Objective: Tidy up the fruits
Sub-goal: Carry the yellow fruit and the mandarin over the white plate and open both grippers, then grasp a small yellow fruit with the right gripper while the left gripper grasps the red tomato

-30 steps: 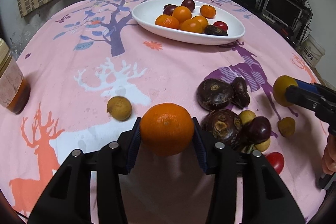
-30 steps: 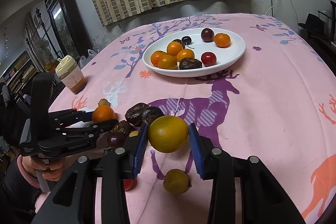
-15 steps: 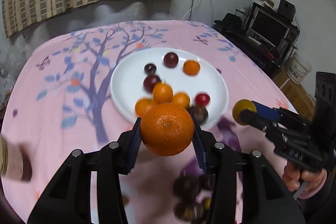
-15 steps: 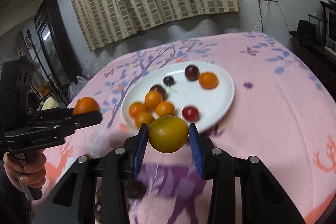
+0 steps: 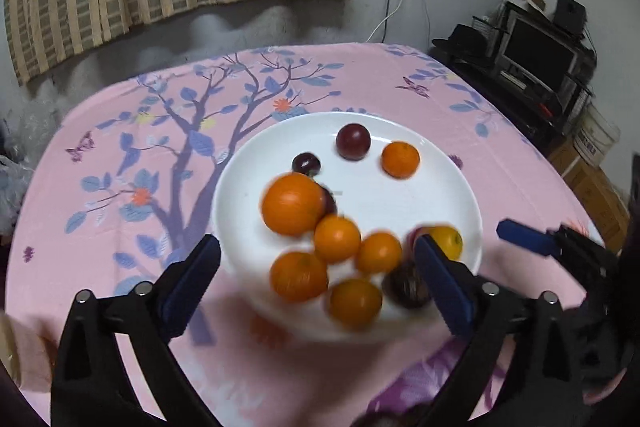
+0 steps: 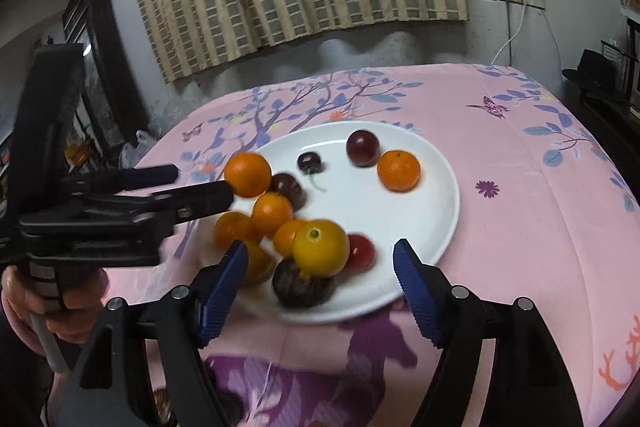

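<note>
A white plate (image 5: 440, 187) (image 6: 420, 195) on the pink tablecloth holds several oranges, dark plums and a cherry. My left gripper (image 5: 318, 279) is open over the plate's near edge; the large orange (image 5: 293, 203) (image 6: 248, 174) it held is free of the pads, over the plate's left side. My right gripper (image 6: 320, 283) is open too; the yellow-orange fruit (image 6: 321, 247) (image 5: 446, 241) is free between and beyond its pads, above a dark brown fruit (image 6: 302, 285). Each gripper shows in the other's view, left gripper (image 6: 176, 187), right gripper (image 5: 524, 239).
The pink tablecloth (image 5: 120, 187) with a tree and deer print covers the table. Dark fruits lie at the near edge (image 5: 384, 419). A curtain and wall stand behind; a TV stand (image 5: 540, 67) is at the far right.
Both grippers moved forward over the plate and opened. The large orange left the left pads and the yellow-orange fruit left the right pads.
</note>
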Demonstrator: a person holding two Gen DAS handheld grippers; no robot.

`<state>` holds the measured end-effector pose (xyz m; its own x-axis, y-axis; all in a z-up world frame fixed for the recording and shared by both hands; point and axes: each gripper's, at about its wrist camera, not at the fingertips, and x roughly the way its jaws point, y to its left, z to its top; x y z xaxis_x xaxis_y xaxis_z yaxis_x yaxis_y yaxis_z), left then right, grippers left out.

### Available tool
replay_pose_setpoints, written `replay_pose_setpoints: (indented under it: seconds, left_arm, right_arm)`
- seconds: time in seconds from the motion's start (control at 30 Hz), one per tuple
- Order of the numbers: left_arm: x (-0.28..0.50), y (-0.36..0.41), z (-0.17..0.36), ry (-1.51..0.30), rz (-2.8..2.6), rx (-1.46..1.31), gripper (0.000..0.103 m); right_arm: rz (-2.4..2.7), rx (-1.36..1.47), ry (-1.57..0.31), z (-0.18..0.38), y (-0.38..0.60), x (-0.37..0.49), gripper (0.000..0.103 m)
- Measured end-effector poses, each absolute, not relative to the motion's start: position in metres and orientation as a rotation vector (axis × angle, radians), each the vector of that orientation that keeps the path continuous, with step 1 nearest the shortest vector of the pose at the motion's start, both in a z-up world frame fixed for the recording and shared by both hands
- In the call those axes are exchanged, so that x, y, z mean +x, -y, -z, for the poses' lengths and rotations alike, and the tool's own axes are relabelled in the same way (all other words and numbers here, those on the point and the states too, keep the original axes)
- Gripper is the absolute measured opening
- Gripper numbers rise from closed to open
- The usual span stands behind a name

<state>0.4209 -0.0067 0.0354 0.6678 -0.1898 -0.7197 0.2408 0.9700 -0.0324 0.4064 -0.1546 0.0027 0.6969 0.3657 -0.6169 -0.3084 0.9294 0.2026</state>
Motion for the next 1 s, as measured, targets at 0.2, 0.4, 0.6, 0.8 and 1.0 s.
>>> replay_pose_setpoints:
  seconds: [0.2, 0.4, 0.6, 0.8, 1.0]
  left_arm:
    - [0.33, -0.017, -0.034, -0.769, 0.219, 0.115, 0.098]
    - [0.255, -0.046, -0.011, -0.813, 0.233, -0.027, 0.098]
    - [0.194, -0.039, 0.004, -0.783, 0.206, -0.014, 0.098]
    - [0.166, -0.022, 0.017, -0.807, 0.249, -0.001, 0.098]
    - [0.158, -0.008, 0.024, -0.825, 0.256, 0.027, 0.098]
  right_arm:
    - [-0.517, 0.073, -0.789, 0.006, 0.15, 0.35, 0.083]
    - [-0.591, -0.083, -0.864, 0.026, 0.15, 0.29, 0.081]
    - [-0.6, -0.111, -0.903, 0.036, 0.159, 0.265, 0.065]
    - [-0.595, -0.241, -0.898, 0.042, 0.144, 0.25, 0.059]
    - [-0.574, -0.272, -0.9, 0.046, 0.143, 0.249, 0.047]
